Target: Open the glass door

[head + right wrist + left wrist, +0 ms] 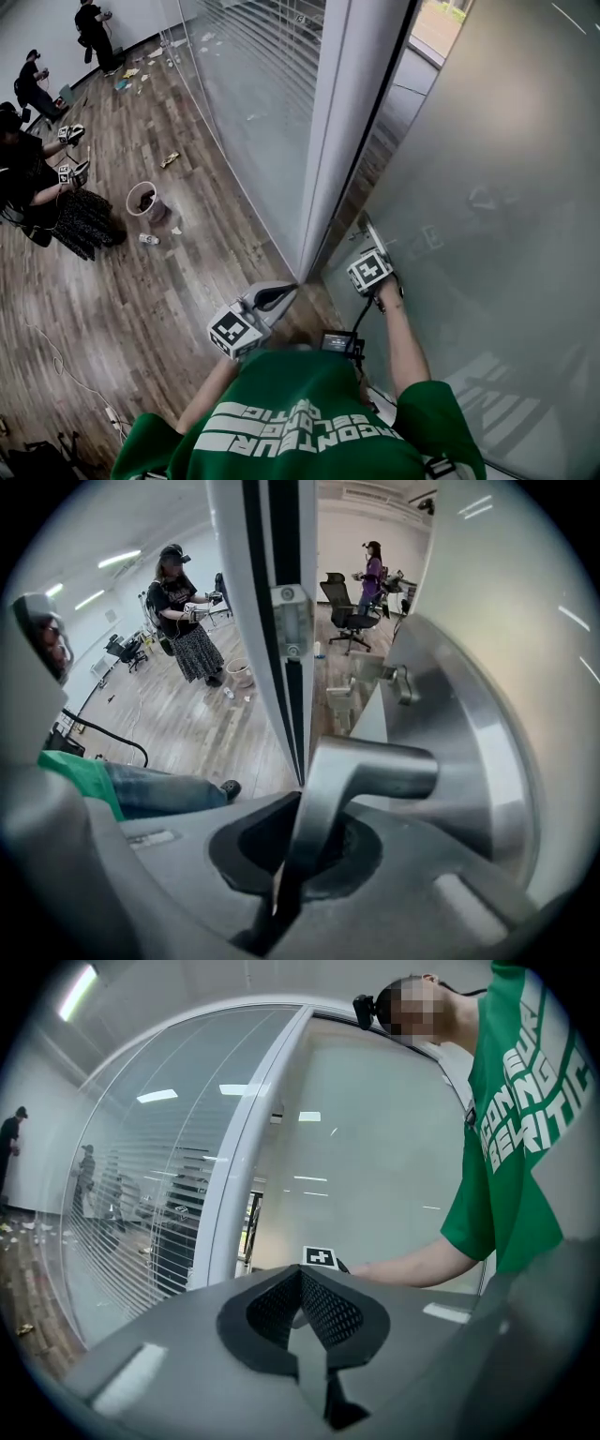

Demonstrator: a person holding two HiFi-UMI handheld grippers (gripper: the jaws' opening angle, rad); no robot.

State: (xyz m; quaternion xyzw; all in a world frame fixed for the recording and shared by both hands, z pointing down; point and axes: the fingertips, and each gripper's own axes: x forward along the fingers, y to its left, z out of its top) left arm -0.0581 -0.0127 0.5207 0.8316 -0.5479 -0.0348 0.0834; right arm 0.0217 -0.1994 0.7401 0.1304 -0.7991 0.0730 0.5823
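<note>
The frosted glass door (497, 187) fills the right of the head view, standing slightly off the white frame post (328, 131), with floor showing through the gap. My right gripper (372, 272) points steeply down at the door's edge. In the right gripper view it (295, 827) is shut on the metal lever handle (361, 775), which runs between the pads. My left gripper (279, 296) hovers level just left of the post, touching nothing. Its jaws (302, 1312) meet with nothing between them.
A striped glass wall (253, 84) runs back from the post. A bin (145, 202), scattered litter and a floor cable (56, 361) lie on the wood floor at left. People stand there too. An office chair (342, 602) shows beyond the door.
</note>
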